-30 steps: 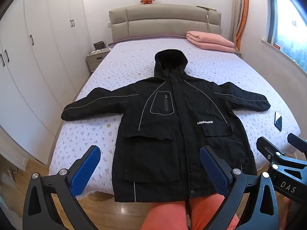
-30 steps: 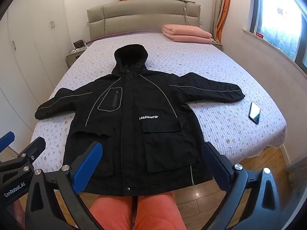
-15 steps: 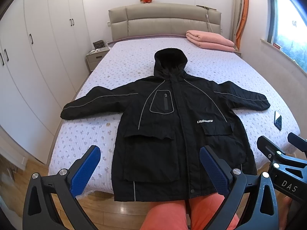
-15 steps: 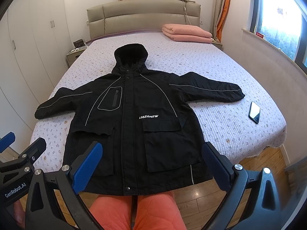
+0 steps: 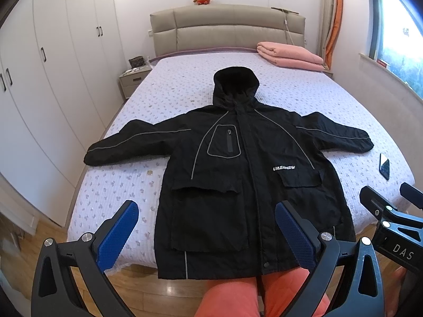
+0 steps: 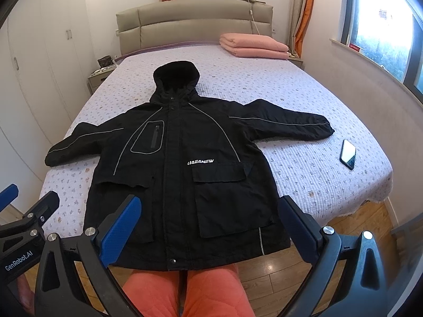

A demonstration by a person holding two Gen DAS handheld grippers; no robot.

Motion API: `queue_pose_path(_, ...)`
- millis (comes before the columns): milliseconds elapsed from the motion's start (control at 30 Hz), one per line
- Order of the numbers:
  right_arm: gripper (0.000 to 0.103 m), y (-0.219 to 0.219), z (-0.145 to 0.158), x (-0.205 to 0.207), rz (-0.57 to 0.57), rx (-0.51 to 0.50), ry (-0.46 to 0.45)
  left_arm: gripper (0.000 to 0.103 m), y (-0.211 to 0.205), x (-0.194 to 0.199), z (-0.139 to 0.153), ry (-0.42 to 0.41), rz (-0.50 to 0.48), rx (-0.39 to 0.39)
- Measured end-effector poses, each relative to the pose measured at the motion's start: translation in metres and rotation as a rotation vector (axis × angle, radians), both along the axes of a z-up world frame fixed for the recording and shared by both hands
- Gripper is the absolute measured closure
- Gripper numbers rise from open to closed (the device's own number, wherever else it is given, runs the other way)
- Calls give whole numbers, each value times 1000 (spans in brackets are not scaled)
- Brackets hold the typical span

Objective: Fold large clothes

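1. Bedroom with white wardrobes and a padded beige headboard; the wide bed with a lilac dotted quilt carries the task's thing.
2. A large black hooded jacket with grey piping lies flat, front up, in the middle of the bed: hood toward the headboard, hem hanging over the foot edge, both sleeves stretched sideways.
3. Its long axis runs straight away from both grippers, which hover near the hem, apart from the cloth.
4. The left gripper has its blue-padded fingers spread wide, holding nothing; the right gripper likewise, empty.
5. Each sleeve lies outward on its own side, so likely each hand takes the sleeve nearer to it; folding has not begun.
6. Farther out: a black phone near the right sleeve's cuff, a folded pink blanket by the headboard.
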State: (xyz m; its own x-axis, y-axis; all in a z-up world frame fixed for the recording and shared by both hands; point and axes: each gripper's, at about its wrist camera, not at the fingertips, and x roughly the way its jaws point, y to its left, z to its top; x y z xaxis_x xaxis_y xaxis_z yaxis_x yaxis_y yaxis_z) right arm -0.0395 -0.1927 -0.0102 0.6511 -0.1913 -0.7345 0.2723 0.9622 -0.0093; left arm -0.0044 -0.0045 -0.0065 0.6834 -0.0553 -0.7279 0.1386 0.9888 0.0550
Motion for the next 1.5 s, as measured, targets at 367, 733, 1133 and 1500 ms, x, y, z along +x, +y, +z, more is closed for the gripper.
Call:
queue_pose_path(367, 0, -87, -39, 45, -83, 59, -65, 0, -41, 67, -29, 50, -110, -63)
queue_pose_path(733, 0, -349, -131, 149, -341, 126, -42, 0, -121, 182, -118, 77, -176, -69)
queue_pose_path(1133, 23, -603, -238, 249, -571, 375, 58, 0, -192, 276, -182, 97, -249, -62)
queue_pose_path(1500, 87, -619, -252, 272, -522, 322, 64, 0, -219, 299, -213, 147, -280, -43)
